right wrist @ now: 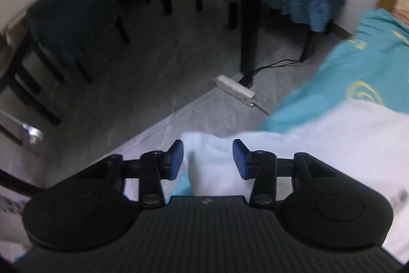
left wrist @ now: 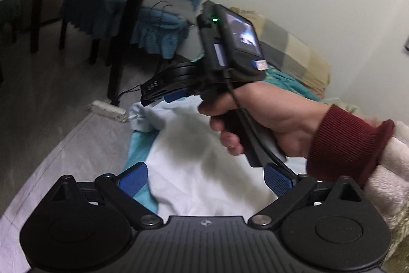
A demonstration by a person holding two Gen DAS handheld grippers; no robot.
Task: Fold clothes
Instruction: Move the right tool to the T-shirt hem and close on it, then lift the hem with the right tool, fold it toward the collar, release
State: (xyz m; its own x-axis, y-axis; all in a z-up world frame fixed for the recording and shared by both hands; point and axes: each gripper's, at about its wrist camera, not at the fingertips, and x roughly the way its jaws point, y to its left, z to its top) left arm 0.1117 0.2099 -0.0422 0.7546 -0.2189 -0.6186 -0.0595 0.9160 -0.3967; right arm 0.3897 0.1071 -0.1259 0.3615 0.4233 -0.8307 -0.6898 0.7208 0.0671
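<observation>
A white garment (left wrist: 204,145) lies spread on a teal patterned sheet (right wrist: 358,60). My left gripper (left wrist: 204,181) hovers open and wide above its near part, with nothing between the blue pads (left wrist: 133,181). A hand in a dark red cuff (left wrist: 347,142) holds my right gripper (left wrist: 156,96) ahead, over the garment's bunched far end (left wrist: 143,117). In the right wrist view, my right gripper (right wrist: 208,160) is open. A folded white edge (right wrist: 212,152) sits in the gap between its pads, which stand apart from the cloth.
A white power strip (right wrist: 235,90) with black cables lies on the grey floor beside the bed. A black table leg (right wrist: 249,4) and chairs with blue covers (left wrist: 158,30) stand beyond. A checked pillow (left wrist: 288,47) rests against the wall.
</observation>
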